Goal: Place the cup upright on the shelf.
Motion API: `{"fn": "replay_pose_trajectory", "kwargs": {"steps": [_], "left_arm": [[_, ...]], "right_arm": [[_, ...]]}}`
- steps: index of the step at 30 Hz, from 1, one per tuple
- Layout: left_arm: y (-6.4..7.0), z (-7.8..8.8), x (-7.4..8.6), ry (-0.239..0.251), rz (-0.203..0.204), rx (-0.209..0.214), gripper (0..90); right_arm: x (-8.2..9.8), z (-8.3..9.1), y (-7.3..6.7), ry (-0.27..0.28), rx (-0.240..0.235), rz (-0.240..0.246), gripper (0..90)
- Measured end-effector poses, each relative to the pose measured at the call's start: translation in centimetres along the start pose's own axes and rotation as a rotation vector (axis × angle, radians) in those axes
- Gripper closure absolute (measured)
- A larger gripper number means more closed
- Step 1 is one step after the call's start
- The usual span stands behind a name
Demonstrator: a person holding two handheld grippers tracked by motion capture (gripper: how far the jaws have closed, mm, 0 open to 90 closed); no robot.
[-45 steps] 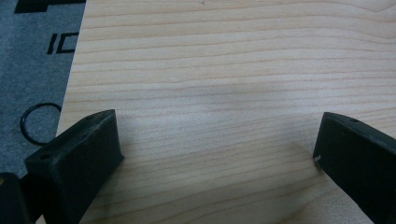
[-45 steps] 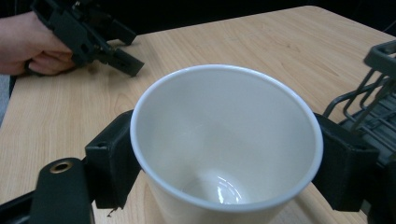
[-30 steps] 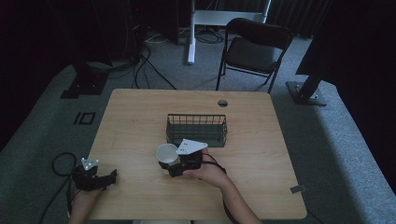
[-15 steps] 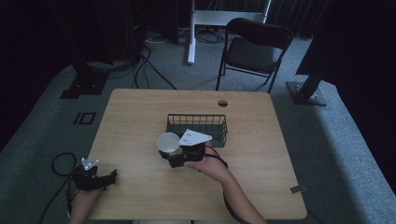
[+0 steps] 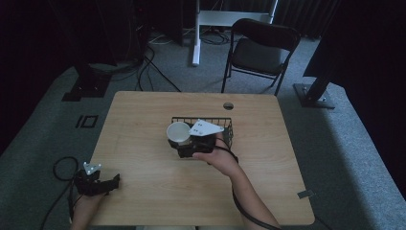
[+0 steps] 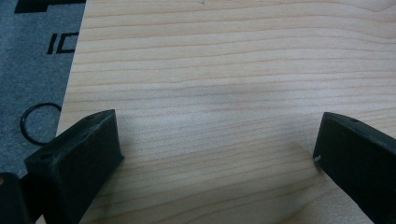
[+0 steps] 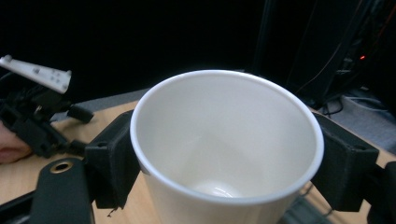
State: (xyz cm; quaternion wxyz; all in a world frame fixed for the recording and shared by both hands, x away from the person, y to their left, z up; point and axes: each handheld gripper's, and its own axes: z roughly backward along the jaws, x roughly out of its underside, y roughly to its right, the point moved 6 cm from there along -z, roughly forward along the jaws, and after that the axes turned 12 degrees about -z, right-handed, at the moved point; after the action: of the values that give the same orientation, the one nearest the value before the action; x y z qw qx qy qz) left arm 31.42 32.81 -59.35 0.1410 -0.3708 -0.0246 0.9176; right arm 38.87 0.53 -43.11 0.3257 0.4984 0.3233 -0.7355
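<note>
My right gripper [image 5: 184,142] is clamped on the white cup [image 5: 178,133], lifted at the wire basket's [image 5: 229,125] near-left corner; lowering it inside remains, left gripper [image 5: 106,184] idle, jaws apart

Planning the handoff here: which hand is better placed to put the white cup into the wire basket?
The right. Its tool is already shut on the white cup, right at the wire basket. The left tool rests open at the table's near left corner, far from both.
</note>
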Motion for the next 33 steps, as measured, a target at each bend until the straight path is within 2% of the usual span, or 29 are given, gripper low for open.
{"fn": "replay_pose_trajectory", "kwargs": {"steps": [8,13,16,25,28,33], "left_arm": [[0.0,0.0,0.0,0.0,0.0,0.0,0.9],[0.0,0.0,0.0,-0.001,0.0,0.0,0.9],[0.0,0.0,0.0,-0.001,0.0,0.0,0.9],[0.0,0.0,0.0,-0.002,0.0,0.0,0.9],[0.0,0.0,0.0,-0.002,0.0,0.0,0.9],[0.0,0.0,0.0,-0.002,0.0,0.0,0.9]], "right_arm": [[-2.3,1.3,3.6,0.039,0.105,-0.019,19.9],[-2.6,1.7,5.6,0.056,0.158,-0.059,19.9],[-2.6,1.7,6.7,0.058,0.196,-0.067,19.9],[-1.2,1.1,9.8,0.035,0.287,-0.114,19.9],[-0.5,0.8,10.4,0.024,0.292,-0.14,19.9],[0.9,0.0,10.6,-0.012,0.297,-0.128,19.9]]}}
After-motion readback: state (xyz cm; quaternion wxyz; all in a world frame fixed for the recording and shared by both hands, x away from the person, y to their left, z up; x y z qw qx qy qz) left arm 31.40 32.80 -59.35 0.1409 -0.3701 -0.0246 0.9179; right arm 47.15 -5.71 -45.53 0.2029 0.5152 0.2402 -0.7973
